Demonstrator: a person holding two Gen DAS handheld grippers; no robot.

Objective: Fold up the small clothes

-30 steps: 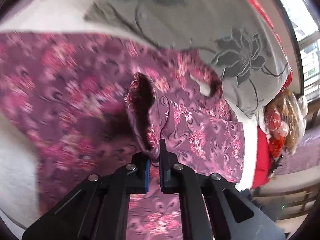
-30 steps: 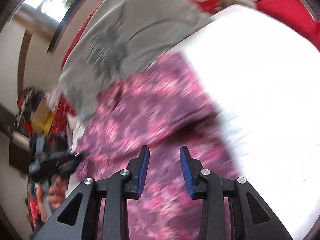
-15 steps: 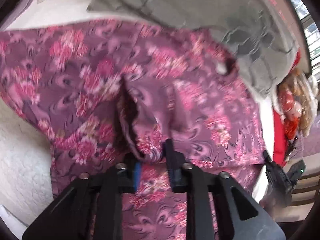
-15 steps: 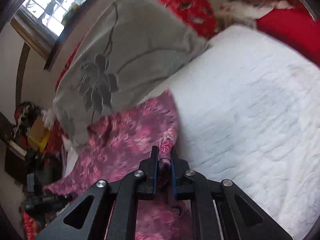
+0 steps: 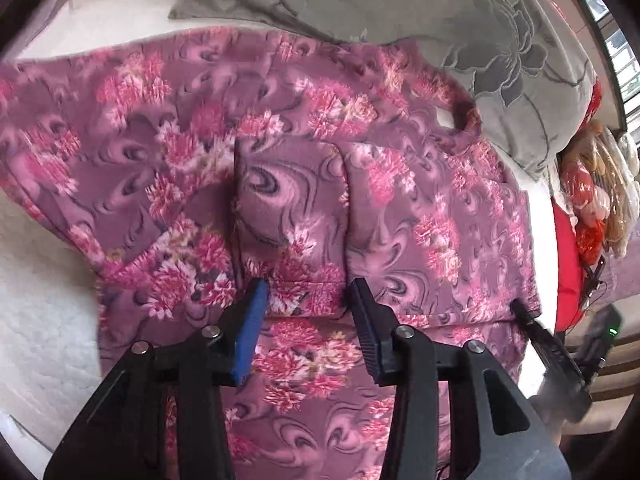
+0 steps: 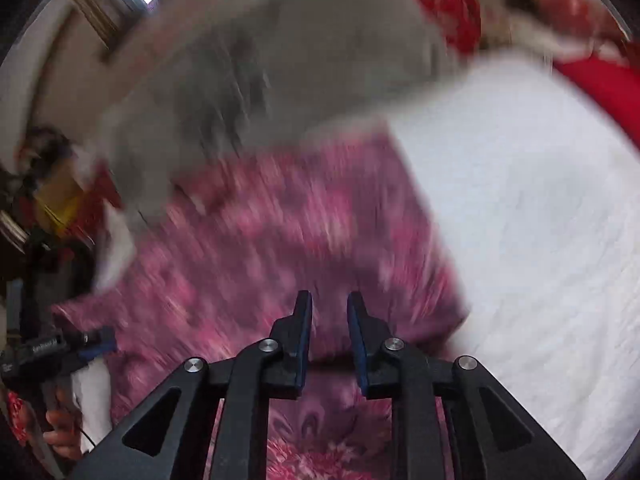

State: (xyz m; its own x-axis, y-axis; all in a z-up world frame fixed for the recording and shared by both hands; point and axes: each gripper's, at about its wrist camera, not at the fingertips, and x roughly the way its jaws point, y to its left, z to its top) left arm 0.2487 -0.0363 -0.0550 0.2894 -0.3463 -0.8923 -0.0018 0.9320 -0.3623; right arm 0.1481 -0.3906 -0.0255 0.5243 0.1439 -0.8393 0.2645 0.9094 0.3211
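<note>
Change, left gripper (image 5: pixel 307 294): half a second ago its jaws pinched a raised fold of the purple floral garment (image 5: pixel 168 128); now they stand wide apart with nothing between them, and the fold lies flat as a rectangular flap (image 5: pixel 292 216) just ahead of the fingertips.
Change, right gripper (image 6: pixel 329 307): it was clamped on the garment's edge half a second ago; now its jaws are parted by a narrow gap and hold nothing.
Garment position: spread on the white bed (image 5: pixel 36 312), directly under and ahead of the left gripper; in the right wrist view the garment (image 6: pixel 256 248) lies ahead and to the left of the right gripper, strongly blurred.
Count: one garment, one folded flap on it, one grey flowered pillow (image 5: pixel 460 28), two grippers.
Edges, left view: the garment's near-left edge runs beside the left finger; its right hem ends at the other gripper (image 5: pixel 548 344) far right; its far edge touches the pillow.
Edges, right view: the garment's right edge runs ahead of the right finger, beyond it bare white bed (image 6: pixel 540 220).
Open room: bare bed to the left of the left gripper and to the right of the right gripper; red cloth (image 5: pixel 566 268) and clutter lie past the bed's right side.
</note>
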